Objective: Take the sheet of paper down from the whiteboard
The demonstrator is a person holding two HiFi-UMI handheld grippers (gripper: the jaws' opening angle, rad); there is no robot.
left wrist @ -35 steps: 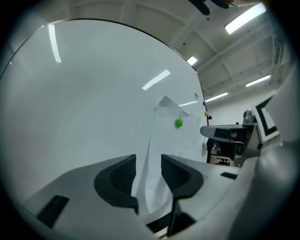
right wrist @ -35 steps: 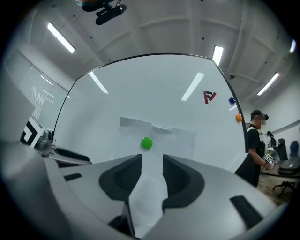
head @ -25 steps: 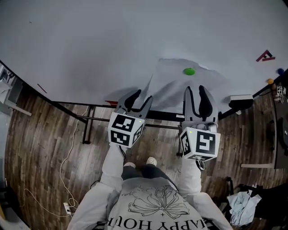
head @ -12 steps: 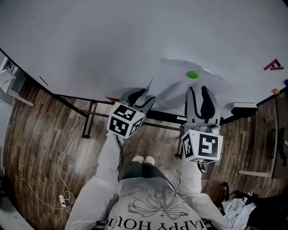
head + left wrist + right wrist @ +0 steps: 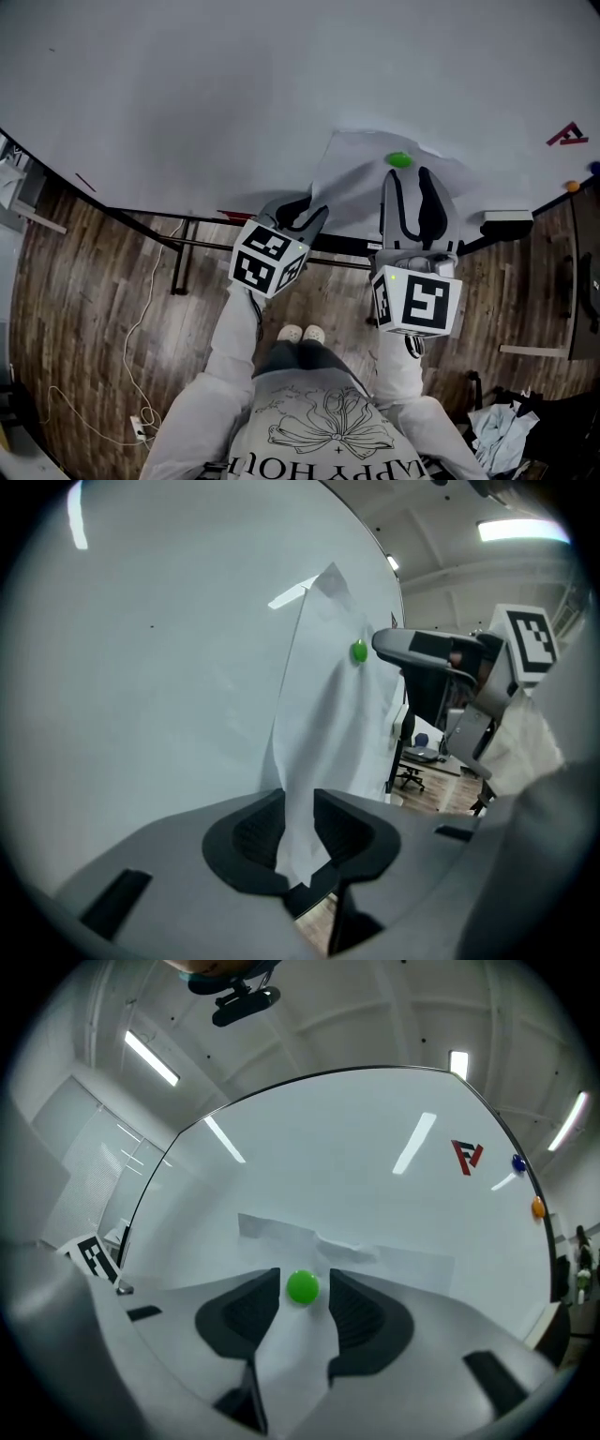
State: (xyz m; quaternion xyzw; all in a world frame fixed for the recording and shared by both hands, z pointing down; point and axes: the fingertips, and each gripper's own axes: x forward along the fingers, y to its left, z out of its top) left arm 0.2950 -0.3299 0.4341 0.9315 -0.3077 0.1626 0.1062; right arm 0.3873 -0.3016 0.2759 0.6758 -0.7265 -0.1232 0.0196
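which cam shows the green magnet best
The right gripper view: the magnet sits near centre, close and face-on, against the paper. The head view shows it only as a small green dot from above. The left gripper view catches it side-on and small, far up the paper.

Brown wood planks [image 5: 84,281] are covering the floor, with a thin white cable [image 5: 131,347] trailing across them to a power strip [image 5: 139,429] and a crumpled pale cloth [image 5: 502,433] lying off to one side. Long strip lights [image 5: 150,1057] are glowing on the pale ceiling, and an office chair [image 5: 410,778] is standing in the distance.
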